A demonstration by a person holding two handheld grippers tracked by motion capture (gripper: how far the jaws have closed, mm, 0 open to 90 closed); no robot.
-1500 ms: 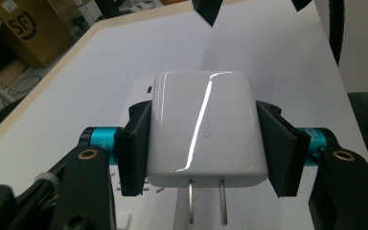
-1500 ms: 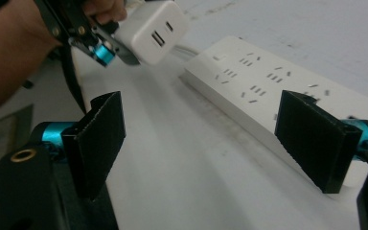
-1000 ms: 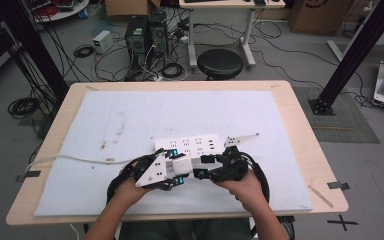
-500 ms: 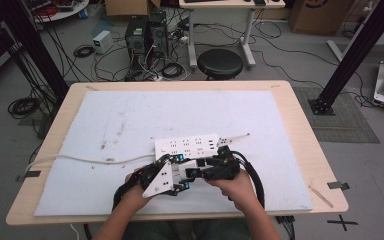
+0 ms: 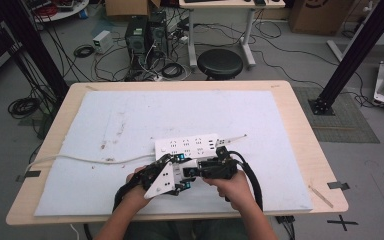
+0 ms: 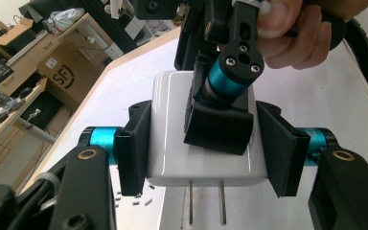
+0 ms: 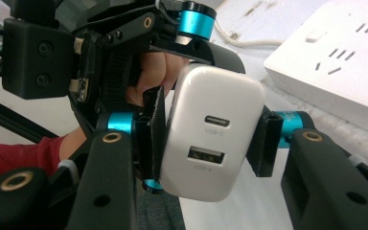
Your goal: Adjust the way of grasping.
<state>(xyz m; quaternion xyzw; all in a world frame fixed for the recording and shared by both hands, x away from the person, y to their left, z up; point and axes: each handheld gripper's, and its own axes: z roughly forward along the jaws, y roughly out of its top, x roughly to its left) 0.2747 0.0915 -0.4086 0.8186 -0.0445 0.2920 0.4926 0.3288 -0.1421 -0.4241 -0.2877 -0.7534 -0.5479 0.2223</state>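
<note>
Since the earlier frame both hands have pulled slightly nearer and closer together at the near middle of the table [image 5: 300,125]; right gripper [image 5: 205,169] jaws have just been closing, with the white charger [image 5: 190,167] between them; left gripper [image 5: 177,175] clenched on the charger, pads on its two side faces in the left gripper view [image 6: 203,143], two metal prongs [image 6: 206,201] pointing toward that camera; right gripper view [image 7: 206,139] has pads on both sides of the charger, left pad touching, right pad touching or just beside, USB-C and USB-A ports facing the camera; charger held off the white mat [image 5: 130,120] between both tools, just near of the white power strip [image 5: 187,146]; strip cable [image 5: 80,159] runs left off the table; farther: black stool [image 5: 220,64], computer tower [image 5: 137,32], cables on the floor.
</note>
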